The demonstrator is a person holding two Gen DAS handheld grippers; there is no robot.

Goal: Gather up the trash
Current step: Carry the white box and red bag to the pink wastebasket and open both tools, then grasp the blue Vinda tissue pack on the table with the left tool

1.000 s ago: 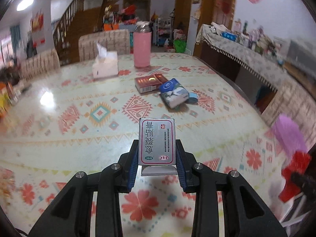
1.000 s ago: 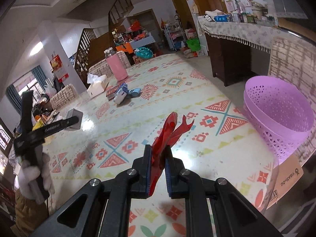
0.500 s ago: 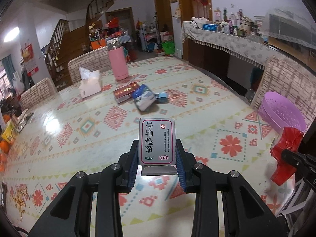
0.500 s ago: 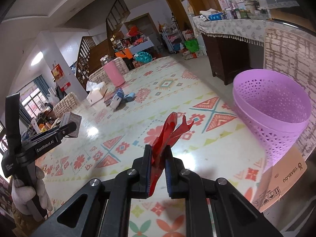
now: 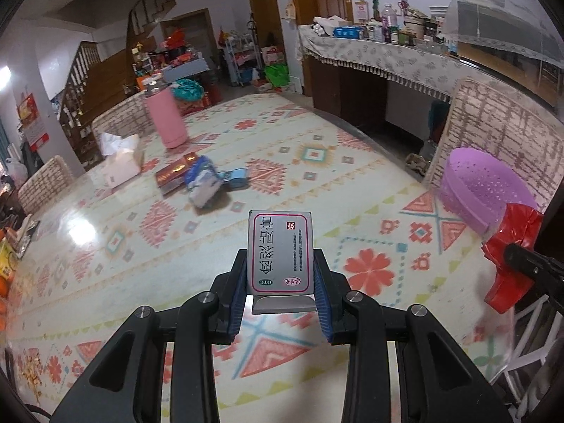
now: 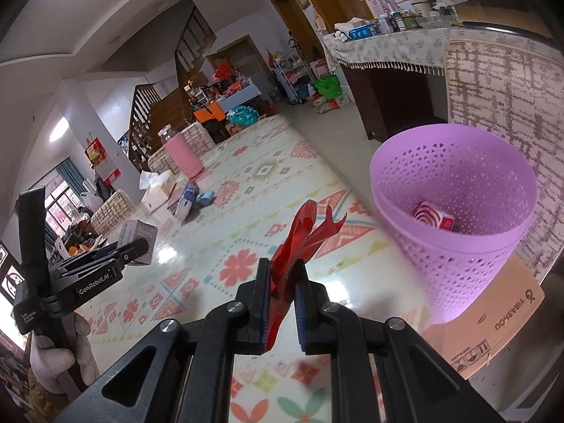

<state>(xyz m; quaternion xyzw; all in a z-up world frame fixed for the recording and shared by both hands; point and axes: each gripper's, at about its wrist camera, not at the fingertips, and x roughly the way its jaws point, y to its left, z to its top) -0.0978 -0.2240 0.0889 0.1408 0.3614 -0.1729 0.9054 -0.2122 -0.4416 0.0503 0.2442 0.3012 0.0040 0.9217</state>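
the left gripper (image 5: 281, 298) clamps a grey box (image 5: 280, 252) upright over the table (image 5: 105, 282), left of the purple bin (image 6: 454, 225). the right gripper (image 6: 282, 303) pinches a red wrapper (image 6: 299, 236) just beside the bin, which stands off the table's edge and holds a red-white box (image 6: 431, 215).

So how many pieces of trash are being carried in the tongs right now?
2. A small medicine box is clamped in the left tongs, and a red wrapper is pinched in the right tongs, near the purple basket.
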